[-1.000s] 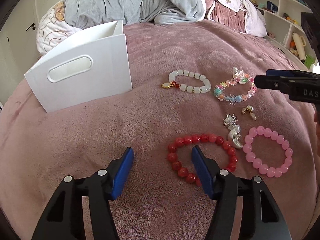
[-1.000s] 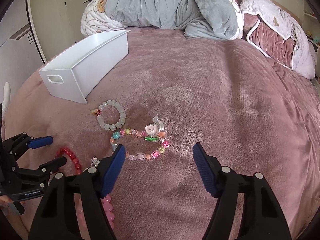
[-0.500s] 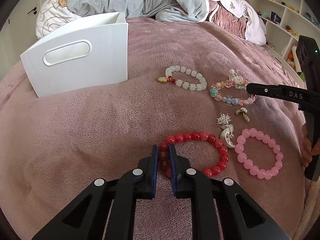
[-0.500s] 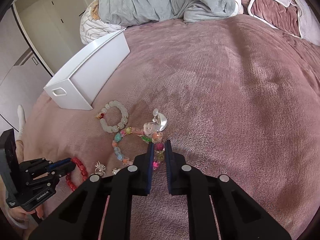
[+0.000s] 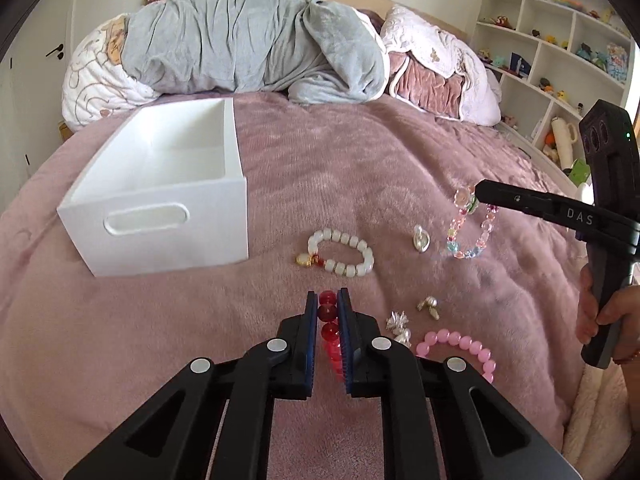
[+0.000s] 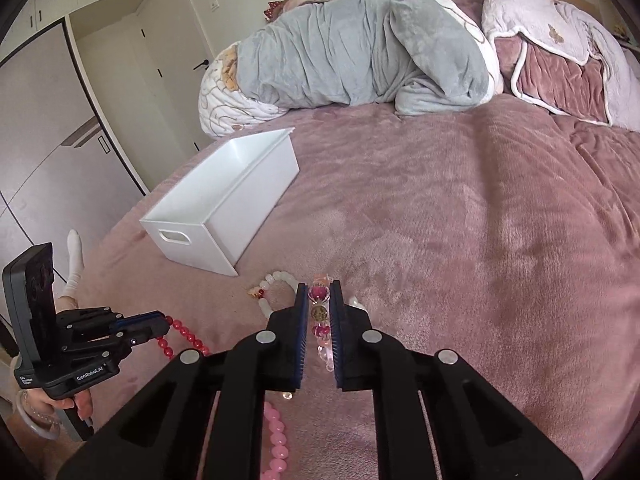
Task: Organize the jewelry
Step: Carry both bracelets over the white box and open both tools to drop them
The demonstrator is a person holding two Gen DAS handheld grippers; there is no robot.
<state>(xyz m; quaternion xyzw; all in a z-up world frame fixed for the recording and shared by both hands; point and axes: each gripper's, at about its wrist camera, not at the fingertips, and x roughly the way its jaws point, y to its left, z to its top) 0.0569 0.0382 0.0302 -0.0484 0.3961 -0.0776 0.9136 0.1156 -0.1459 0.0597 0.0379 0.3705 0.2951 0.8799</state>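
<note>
My left gripper (image 5: 328,300) is shut on the red bead bracelet (image 5: 329,330) and holds it above the pink bedspread; it also shows in the right wrist view (image 6: 182,338), dangling from that gripper (image 6: 160,320). My right gripper (image 6: 319,290) is shut on the multicolour charm bracelet (image 6: 320,316), which hangs from its tip in the left wrist view (image 5: 468,232). The open white box (image 5: 160,188) stands at the left, empty inside. A white bead bracelet (image 5: 340,254), a pink bead bracelet (image 5: 460,344) and small silver charms (image 5: 400,322) lie on the bed.
A silver pendant (image 5: 421,238) and a small earring (image 5: 429,306) lie between the bracelets. A rolled grey blanket (image 5: 256,40) and pillows (image 5: 440,76) fill the head of the bed. Shelves (image 5: 560,40) stand at the right. The bed edge is at the left in the right wrist view (image 6: 120,232).
Both grippers closed on their bracelets and have lifted them off the bedspread. The silver pendant dropped free of the multicolour bracelet and lies alone.
</note>
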